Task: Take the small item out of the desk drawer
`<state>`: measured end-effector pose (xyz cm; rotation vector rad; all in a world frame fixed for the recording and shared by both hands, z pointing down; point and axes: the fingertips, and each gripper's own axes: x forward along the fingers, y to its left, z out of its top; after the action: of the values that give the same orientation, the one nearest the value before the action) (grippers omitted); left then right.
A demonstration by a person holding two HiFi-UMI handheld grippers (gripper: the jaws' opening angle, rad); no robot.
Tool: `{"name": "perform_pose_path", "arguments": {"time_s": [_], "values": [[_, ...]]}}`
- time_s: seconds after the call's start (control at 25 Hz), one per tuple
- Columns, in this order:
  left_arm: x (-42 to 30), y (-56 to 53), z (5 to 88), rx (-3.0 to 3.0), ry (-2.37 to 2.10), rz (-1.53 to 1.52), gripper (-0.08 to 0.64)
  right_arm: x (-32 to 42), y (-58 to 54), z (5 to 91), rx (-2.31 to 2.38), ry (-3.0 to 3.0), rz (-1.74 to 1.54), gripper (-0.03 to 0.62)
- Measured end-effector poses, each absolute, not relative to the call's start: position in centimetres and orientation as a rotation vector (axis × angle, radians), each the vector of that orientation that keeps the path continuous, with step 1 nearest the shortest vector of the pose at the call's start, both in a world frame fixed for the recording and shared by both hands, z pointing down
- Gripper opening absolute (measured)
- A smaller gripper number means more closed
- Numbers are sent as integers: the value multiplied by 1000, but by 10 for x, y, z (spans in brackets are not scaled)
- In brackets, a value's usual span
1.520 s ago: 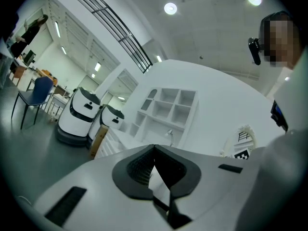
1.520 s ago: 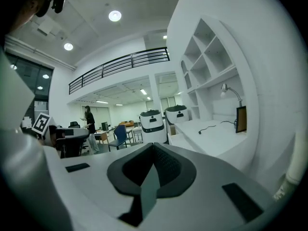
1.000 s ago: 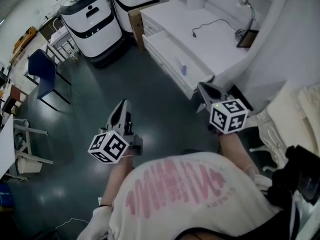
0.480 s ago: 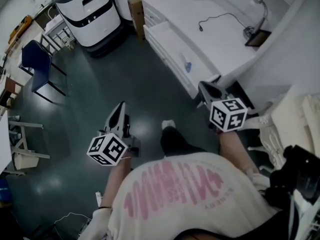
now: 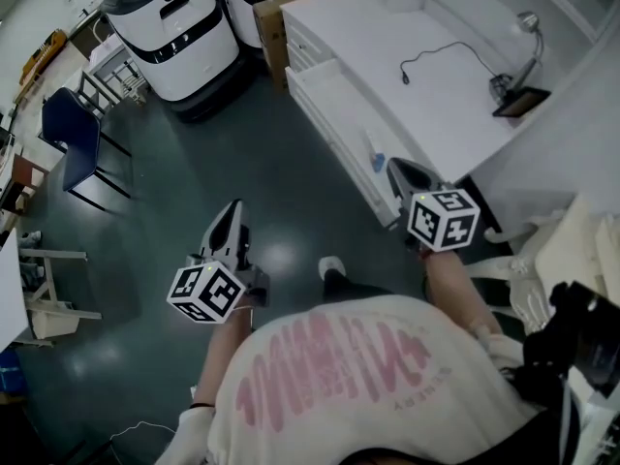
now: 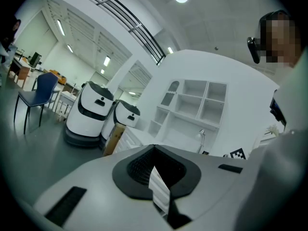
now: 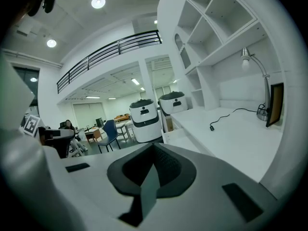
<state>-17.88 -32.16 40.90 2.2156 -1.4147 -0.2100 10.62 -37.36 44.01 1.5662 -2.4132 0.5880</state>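
**Operator:** Describe the surface and the room.

**Technician:** The white desk surface [image 5: 426,114] stands below white open shelving [image 7: 211,18]. It carries a black cable [image 5: 441,51], a silver gooseneck desk lamp [image 5: 528,27] and a small dark framed panel [image 5: 521,101]. Its long white drawer [image 5: 325,90] is pulled open over the dark glossy floor [image 5: 194,163]. Two rounded white-and-black machines [image 5: 170,22] and a brown cardboard box [image 5: 271,22] stand at the desk's far end. A blue chair [image 5: 66,139] stands well apart on the left.

**Operator:** Locate the task item. Report both grippers.

**Technician:** The small pale-blue item [image 5: 376,158] lies inside the drawer, just beside the tip of the right gripper [image 5: 397,170]. Right gripper: jaws clenched together, nothing between them. Left gripper [image 5: 232,211]: jaws likewise closed and empty, held over bare floor, well apart from the desk.

**Operator:** State the limits of visibility.

**Technician:** The item is too small for its shape to be given. The right gripper covers the drawer's near end. The panel's face cannot be read. The person's white shirt with pink print [image 5: 339,376] hides the floor beneath it.
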Motion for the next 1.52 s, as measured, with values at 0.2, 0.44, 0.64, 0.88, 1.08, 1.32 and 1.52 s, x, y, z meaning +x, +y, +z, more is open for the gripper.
{"name": "perform_pose_path", "arguments": {"time_s": [0.2, 0.44, 0.64, 0.88, 1.08, 1.32, 1.52], "values": [[-184, -379, 408, 2187, -1489, -216, 29, 106, -434, 440, 1536, -2422, 575, 17], [-178, -435, 405, 2194, -1507, -228, 28, 107, -493, 444, 1498, -2436, 575, 17], [-175, -465, 410, 2180, -1526, -230, 28, 112, -527, 459, 1480, -2424, 595, 17], [-177, -480, 423, 2134, -1552, -224, 28, 124, -554, 483, 1471, -2388, 646, 17], [-181, -488, 429, 2101, -1562, -215, 29, 126, -564, 514, 1447, -2326, 704, 17], [-184, -497, 438, 2086, -1563, -188, 29, 131, -563, 563, 1407, -2215, 784, 17], [-186, -498, 452, 2059, -1557, -154, 29, 137, -561, 594, 1380, -2111, 803, 18]]}}
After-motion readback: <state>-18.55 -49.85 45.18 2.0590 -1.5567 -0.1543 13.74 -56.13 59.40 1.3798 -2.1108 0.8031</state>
